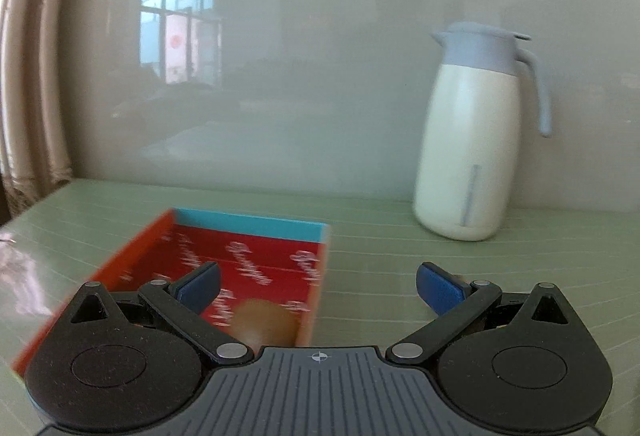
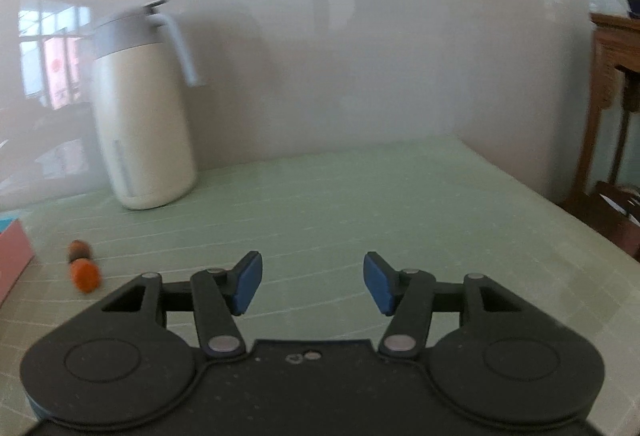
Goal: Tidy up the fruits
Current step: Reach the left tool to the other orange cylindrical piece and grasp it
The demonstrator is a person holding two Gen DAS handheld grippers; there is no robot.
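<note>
A red box (image 1: 256,256) with a blue far rim lies open on the green mat. A brown kiwi (image 1: 264,322) sits inside it near its right wall. My left gripper (image 1: 318,286) is open and empty, just above and right of the kiwi. In the right wrist view the box corner (image 2: 12,260) shows at the far left. A small orange fruit (image 2: 85,275) and a brown fruit (image 2: 79,250) lie on the mat beside it. My right gripper (image 2: 312,282) is open and empty, right of those fruits.
A cream thermos jug (image 1: 470,140) with a grey lid stands at the back by the wall; it also shows in the right wrist view (image 2: 144,116). The green mat (image 2: 380,204) reaches to the table's right edge. Wooden furniture (image 2: 612,96) stands beyond.
</note>
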